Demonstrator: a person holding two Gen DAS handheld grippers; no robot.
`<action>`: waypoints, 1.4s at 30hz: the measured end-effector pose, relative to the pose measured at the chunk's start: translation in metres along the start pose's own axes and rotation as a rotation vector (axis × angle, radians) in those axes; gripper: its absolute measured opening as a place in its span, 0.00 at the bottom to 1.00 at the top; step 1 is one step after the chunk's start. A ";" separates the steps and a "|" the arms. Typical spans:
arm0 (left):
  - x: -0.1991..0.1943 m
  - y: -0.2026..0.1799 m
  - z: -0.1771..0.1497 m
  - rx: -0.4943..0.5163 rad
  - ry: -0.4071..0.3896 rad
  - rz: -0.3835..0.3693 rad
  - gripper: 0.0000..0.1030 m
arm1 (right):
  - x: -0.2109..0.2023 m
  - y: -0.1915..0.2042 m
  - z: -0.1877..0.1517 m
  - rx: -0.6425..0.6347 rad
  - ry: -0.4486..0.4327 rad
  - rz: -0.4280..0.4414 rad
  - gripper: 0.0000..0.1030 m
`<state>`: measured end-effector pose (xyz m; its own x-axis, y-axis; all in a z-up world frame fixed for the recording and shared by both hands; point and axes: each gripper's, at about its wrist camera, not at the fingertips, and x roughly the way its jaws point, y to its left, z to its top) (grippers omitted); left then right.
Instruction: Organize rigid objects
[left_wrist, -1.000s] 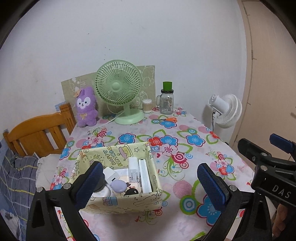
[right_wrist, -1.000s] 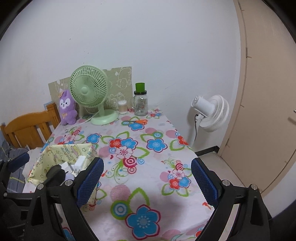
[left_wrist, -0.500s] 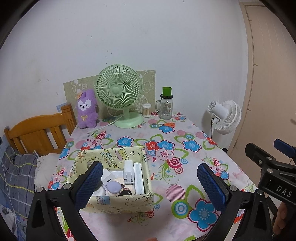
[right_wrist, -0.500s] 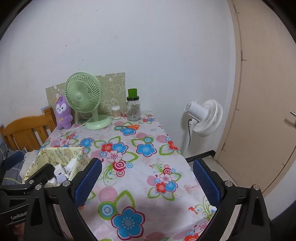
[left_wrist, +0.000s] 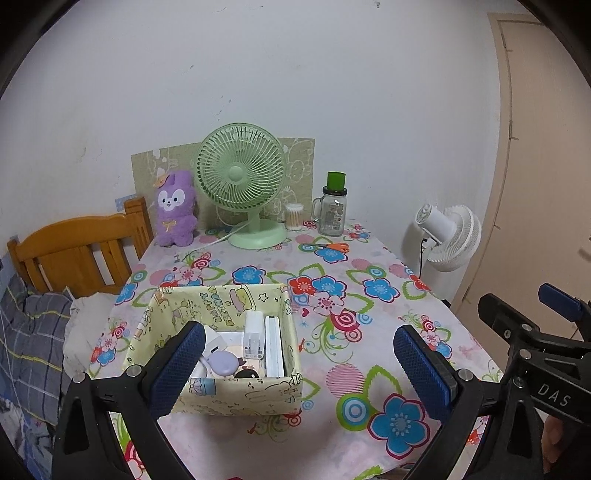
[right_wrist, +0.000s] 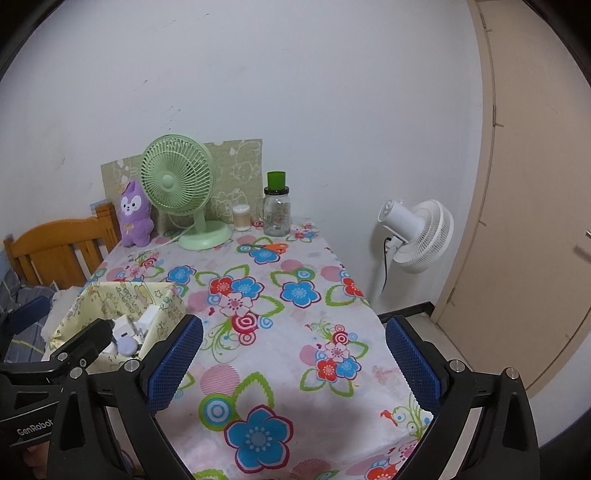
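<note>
- Left gripper (left_wrist: 295, 365) sits low in the frame, level and pointing out over the table (left_wrist: 376, 266), fingers spread wide with nothing between them.
- Its left pad (left_wrist: 177, 365) overlaps the near-left corner of the box (left_wrist: 221, 299) in the picture; can't tell if it's touching.
- The box is at lower centre-left of the left view, on the flowery cloth. Inside: a white charger (left_wrist: 254, 334) standing up, a flat white slab (left_wrist: 274, 343) beside it, a lilac round thing (left_wrist: 223, 362), plus some small bits I can't make out.
- Right gripper (right_wrist: 293, 363) is also low and level, fingers wide apart, gripping nothing, over bare cloth to the right of the box.
- Back of the table, upper centre: green fan (left_wrist: 242, 184), purple plush (left_wrist: 174, 210), jar (left_wrist: 332, 210).
- Scissors (left_wrist: 327, 246) lie just in front of the jar.
</note>
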<state>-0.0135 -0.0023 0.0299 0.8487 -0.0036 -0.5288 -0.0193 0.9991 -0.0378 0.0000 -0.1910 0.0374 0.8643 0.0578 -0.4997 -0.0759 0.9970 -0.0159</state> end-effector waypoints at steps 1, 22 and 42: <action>0.000 0.000 0.000 0.000 0.000 0.003 1.00 | 0.000 0.001 0.000 -0.002 -0.003 0.000 0.98; 0.003 -0.003 0.001 0.020 -0.007 0.009 1.00 | 0.007 -0.001 -0.003 0.014 0.004 -0.001 0.98; 0.001 -0.010 -0.002 0.049 -0.015 0.013 1.00 | 0.005 -0.005 -0.006 0.038 0.001 0.005 0.98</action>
<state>-0.0133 -0.0122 0.0278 0.8563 0.0093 -0.5164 -0.0044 0.9999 0.0106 0.0013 -0.1965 0.0297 0.8634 0.0623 -0.5007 -0.0607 0.9980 0.0195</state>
